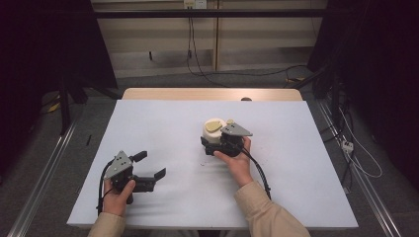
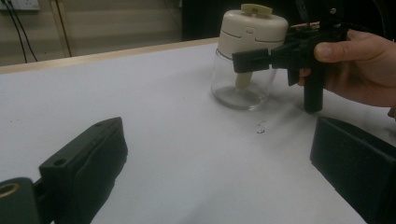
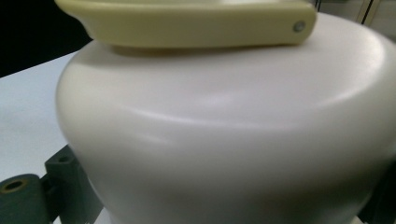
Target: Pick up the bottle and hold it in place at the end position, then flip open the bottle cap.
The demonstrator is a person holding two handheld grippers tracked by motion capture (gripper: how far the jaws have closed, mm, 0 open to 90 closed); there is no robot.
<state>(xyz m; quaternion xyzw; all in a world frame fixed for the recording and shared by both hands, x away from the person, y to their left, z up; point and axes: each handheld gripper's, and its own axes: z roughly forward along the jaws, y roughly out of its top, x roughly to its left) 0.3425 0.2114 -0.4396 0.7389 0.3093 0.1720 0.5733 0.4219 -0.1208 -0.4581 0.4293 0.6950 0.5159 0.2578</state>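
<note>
A clear glass jar [image 1: 212, 133] with a cream domed lid [image 2: 252, 28] and a pale yellow handle [image 3: 187, 21] on top stands upright near the middle of the white table [image 1: 163, 123]. My right gripper [image 1: 211, 142] is shut on the jar at the lid, jaws on either side; one jaw crosses the lid's lower edge in the left gripper view. The lid [image 3: 224, 130] sits right up against the right gripper camera. My left gripper [image 1: 150, 165] is held low at the front left, open, with nothing between its jaws, pointing toward the jar [image 2: 243, 86].
A small dark speck [image 2: 260, 128] lies on the table just in front of the jar. A wooden edge [image 1: 212, 94] runs along the table's far side. Cables [image 1: 197, 64] lie on the floor beyond. Metal rails [image 1: 44, 163] flank the table.
</note>
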